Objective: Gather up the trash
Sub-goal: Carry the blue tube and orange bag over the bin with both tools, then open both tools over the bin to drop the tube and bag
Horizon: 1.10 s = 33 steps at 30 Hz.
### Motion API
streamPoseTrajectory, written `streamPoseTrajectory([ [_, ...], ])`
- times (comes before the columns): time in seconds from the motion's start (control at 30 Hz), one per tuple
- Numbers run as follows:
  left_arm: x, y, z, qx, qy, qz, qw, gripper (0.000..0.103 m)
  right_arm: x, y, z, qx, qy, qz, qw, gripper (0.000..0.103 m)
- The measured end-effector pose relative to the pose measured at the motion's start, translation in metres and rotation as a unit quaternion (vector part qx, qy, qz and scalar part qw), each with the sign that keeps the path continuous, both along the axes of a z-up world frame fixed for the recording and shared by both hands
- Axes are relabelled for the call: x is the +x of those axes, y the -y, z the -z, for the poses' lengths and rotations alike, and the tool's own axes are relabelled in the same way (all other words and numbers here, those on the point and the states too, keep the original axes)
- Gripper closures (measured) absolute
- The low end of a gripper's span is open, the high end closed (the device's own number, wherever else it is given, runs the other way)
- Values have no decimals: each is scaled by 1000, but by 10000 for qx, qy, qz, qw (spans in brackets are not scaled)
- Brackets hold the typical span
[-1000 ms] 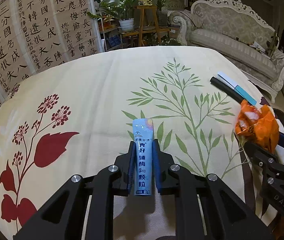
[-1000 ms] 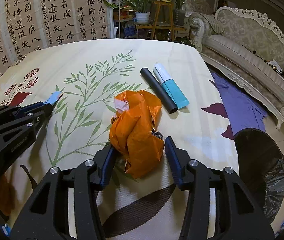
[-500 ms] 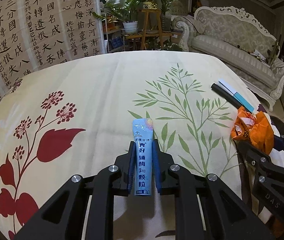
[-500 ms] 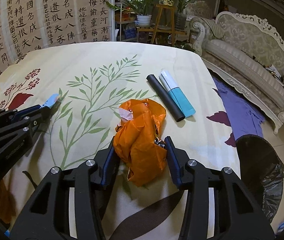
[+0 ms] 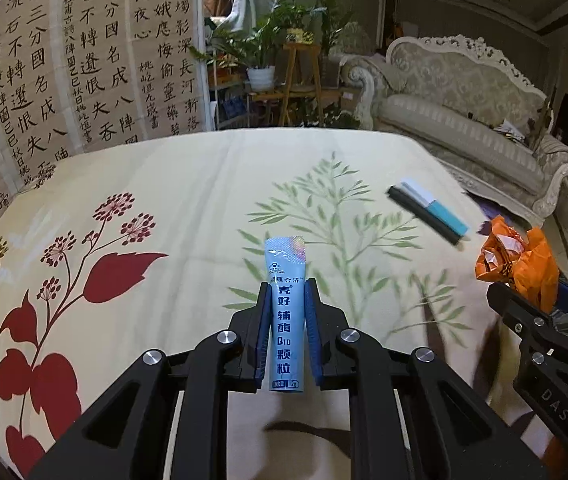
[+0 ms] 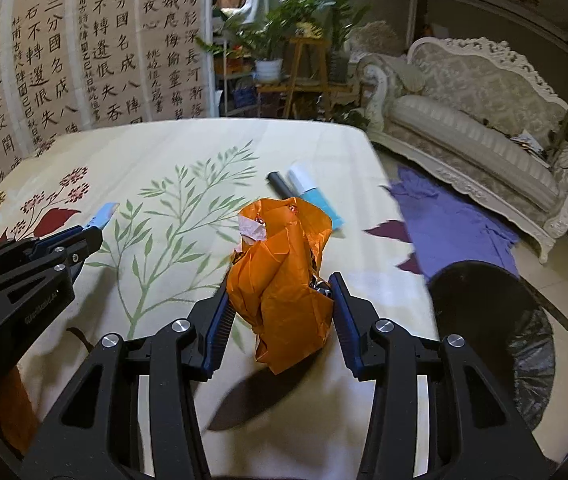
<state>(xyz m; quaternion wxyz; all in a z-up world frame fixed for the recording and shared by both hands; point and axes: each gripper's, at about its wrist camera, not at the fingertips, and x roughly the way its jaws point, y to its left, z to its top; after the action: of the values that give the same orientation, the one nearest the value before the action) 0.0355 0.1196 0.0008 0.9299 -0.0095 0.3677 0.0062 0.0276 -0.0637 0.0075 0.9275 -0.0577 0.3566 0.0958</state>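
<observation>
My left gripper [image 5: 287, 290] is shut on a slim light-blue sachet [image 5: 285, 264] with printed characters, which sticks out forward between the blue pads above the floral tablecloth [image 5: 164, 200]. My right gripper [image 6: 280, 280] is shut on a crumpled orange plastic bag [image 6: 280, 272], held clear of the cloth with its shadow below. In the left wrist view the orange bag [image 5: 523, 256] and the right gripper [image 5: 539, 292] show at the right edge. In the right wrist view the left gripper [image 6: 92, 236] with the sachet [image 6: 106, 214] is at the left.
A black tube [image 6: 280, 184] and a white-and-teal packet [image 6: 315, 196] lie side by side on the cloth beyond the orange bag. A black-lined bin [image 6: 491, 320] stands on the floor right of the table, beside a purple cloth [image 6: 451, 220]. A sofa [image 6: 483, 120] stands behind.
The right jaws closed in on the orange bag, then lifted it off the cloth. The left gripper also rose a little with the sachet still clamped.
</observation>
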Motion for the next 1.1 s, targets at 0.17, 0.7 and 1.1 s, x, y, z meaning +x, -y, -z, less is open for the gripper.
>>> streamPoseTrajectory([
  [0.17, -8, 25, -7, -3, 167, 191, 9997, 85, -10, 29, -8, -24, 199, 319, 9993, 58],
  [0.7, 16, 179, -7, -62, 224, 1407, 9898, 85, 0, 177, 5, -100, 307, 1808, 9830, 58],
  [1.1, 43, 249, 14, 295, -24, 1838, 9825, 69, 20, 232, 31, -83, 89, 2166, 9762, 47],
])
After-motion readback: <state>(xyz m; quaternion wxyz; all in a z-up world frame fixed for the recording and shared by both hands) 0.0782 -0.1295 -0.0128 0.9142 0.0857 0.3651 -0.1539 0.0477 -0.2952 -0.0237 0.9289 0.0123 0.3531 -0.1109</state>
